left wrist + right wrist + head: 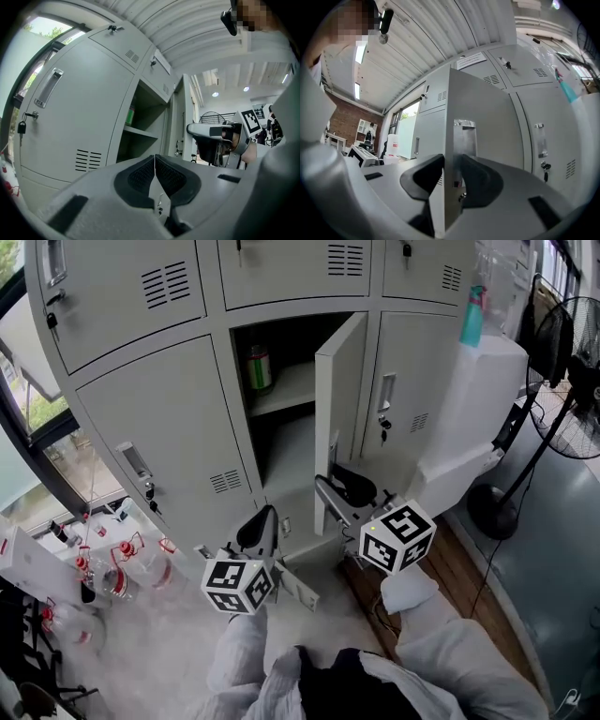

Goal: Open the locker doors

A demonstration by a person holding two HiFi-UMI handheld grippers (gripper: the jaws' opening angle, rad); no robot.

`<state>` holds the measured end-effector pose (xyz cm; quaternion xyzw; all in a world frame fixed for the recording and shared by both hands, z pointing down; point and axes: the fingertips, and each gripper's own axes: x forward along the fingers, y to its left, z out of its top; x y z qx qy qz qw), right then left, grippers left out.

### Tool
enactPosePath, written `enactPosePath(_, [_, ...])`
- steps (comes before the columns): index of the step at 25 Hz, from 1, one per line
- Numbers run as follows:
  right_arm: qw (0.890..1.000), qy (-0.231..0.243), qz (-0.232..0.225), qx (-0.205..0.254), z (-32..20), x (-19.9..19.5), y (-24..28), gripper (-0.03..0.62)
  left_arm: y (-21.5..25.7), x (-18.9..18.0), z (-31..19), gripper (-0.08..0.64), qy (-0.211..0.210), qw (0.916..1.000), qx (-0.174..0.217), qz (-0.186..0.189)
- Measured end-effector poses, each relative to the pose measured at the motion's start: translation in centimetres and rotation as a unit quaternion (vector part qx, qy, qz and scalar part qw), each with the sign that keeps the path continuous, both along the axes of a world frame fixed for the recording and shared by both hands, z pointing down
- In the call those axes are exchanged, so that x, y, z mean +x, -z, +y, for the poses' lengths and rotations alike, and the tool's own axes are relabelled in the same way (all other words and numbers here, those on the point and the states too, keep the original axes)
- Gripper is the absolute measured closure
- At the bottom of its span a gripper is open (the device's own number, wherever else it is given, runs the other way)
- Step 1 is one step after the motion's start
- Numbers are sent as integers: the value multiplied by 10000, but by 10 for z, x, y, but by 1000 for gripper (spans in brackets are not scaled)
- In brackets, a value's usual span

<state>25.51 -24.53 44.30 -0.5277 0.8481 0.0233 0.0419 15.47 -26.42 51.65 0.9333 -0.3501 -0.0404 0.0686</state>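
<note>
The middle door (339, 399) stands partly open, and a bottle (259, 367) shows on the shelf (292, 385) behind it. The right tongs (451, 165) are clamped on that door's free edge, by its latch plate (465, 136). The left tongs (154, 163) are together and empty, near the shut left door (159, 442). Every other door in view is shut, so most of the job looks undone.

Room, as I view it remotely: a window (37, 409) at left admits daylight; a corrugated white ceiling (440, 42) carries strip lights (360, 51); a brick wall (342, 117) stands far off; at right, a black pedestal fan (560, 338) stands on grey floor (553, 568) beside wood boards (464, 577).
</note>
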Motion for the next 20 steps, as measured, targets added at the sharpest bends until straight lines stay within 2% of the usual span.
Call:
enactPosePath(10, [9998,115,39,140,34,42,-1,465,-1,35,38,548,186,9998,21,-119])
enactPosePath(20, [9996,-52,-38,280,61,87,-2,465,-19,57,68,548,346,9991,-48,-245])
